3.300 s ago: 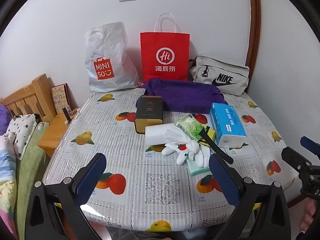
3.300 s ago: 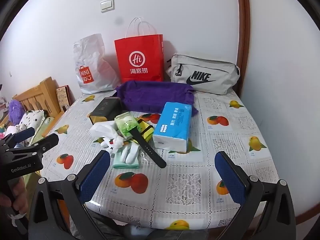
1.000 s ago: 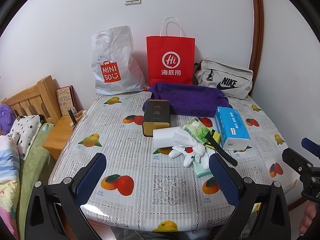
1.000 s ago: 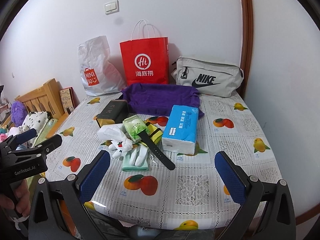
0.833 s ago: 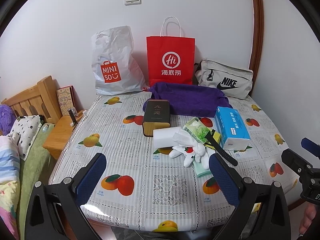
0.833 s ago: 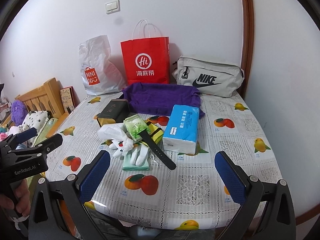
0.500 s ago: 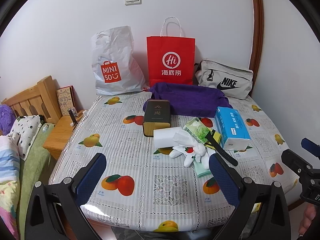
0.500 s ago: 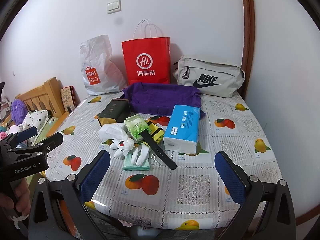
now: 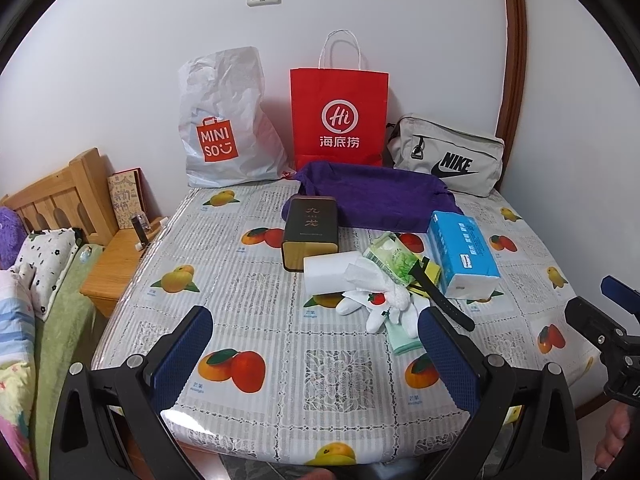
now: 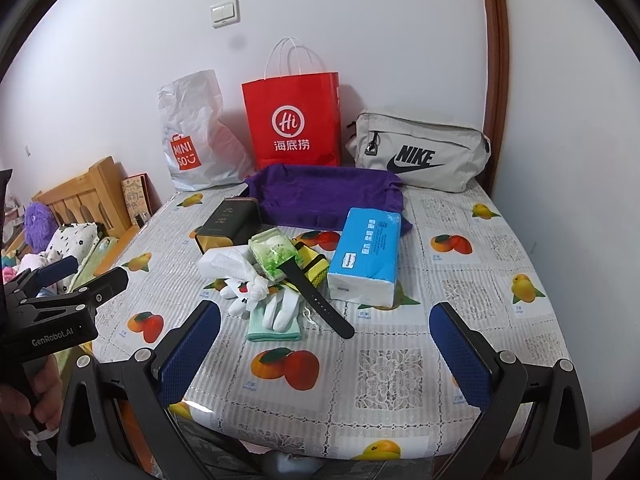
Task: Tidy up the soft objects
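**Trainee:** White gloves [image 10: 280, 308] first? They sit at the near edge of the pile, on the folded green cloth [image 10: 264, 330].

**Coach:** Probably the best start. Both tools are free: the left gripper [image 9: 316, 350] and the right gripper [image 10: 324, 350] each hang spread wide, holding nothing, short of the table [image 9: 248, 308]'s near edge.

**Trainee:** Where does the rest lie?

**Coach:** Mid-table, all heaped together. A white tissue roll [image 10: 224, 262] leans by the dark tin [image 10: 228, 226]; a green wipes pack [image 10: 272, 254] lies behind the gloves; the blue tissue pack [image 10: 366, 256] sits just to the right. A black watch strap [image 10: 316, 300] runs slantwise out of the heap, between the gloves and the blue pack.

**Trainee:** So the strap is the snag.

**Coach:** I'd judge so. Come in low from the near side and pinch the glove cuffs, not the fingers, so they don't flop loose. Lift slowly; if the strap drags, stop.

**Trainee:** And where do they go?

**Coach:** The purple cloth [image 10: 324, 194] behind looks likely, though I can't be sure.
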A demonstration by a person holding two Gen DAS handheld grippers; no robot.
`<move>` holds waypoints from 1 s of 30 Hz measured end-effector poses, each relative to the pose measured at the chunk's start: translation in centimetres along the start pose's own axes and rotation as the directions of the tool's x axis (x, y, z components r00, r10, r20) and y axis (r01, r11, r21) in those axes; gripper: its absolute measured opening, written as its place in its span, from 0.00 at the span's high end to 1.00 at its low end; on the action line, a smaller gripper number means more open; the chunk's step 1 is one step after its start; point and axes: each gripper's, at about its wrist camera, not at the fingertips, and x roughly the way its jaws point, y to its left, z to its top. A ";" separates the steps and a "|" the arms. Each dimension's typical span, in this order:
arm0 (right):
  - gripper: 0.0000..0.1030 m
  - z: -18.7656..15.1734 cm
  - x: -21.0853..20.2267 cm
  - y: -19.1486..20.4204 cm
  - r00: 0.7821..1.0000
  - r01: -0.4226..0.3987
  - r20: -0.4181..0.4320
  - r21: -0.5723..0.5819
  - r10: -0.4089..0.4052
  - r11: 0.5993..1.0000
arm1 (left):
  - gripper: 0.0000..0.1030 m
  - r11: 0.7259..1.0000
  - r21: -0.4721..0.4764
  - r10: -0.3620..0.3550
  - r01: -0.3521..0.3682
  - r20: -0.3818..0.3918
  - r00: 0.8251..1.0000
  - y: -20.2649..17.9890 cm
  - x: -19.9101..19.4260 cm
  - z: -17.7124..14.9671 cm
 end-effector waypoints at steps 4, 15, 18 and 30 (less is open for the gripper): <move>0.00 0.0 0.2 -0.3 1.000 -0.011 0.029 0.008 0.010 1.000 | 0.00 0.999 -0.009 -0.044 0.044 -0.030 0.999 0.2 1.2 -0.2; 0.00 -1.0 3.6 -1.5 1.000 0.008 0.027 -0.007 -0.008 1.000 | 0.00 0.998 0.035 -0.049 0.050 -0.035 0.998 -1.3 5.7 -1.3; 0.00 -1.7 5.3 -1.6 0.999 0.042 -0.003 -0.066 -0.043 0.997 | 0.00 0.996 0.041 -0.076 0.079 -0.065 0.995 -1.9 7.3 -1.5; 0.00 -3.8 12.3 -3.0 0.987 0.011 -0.156 -0.071 -0.022 0.997 | 0.04 0.985 0.099 -0.122 0.139 -0.163 0.979 -5.8 14.7 -1.3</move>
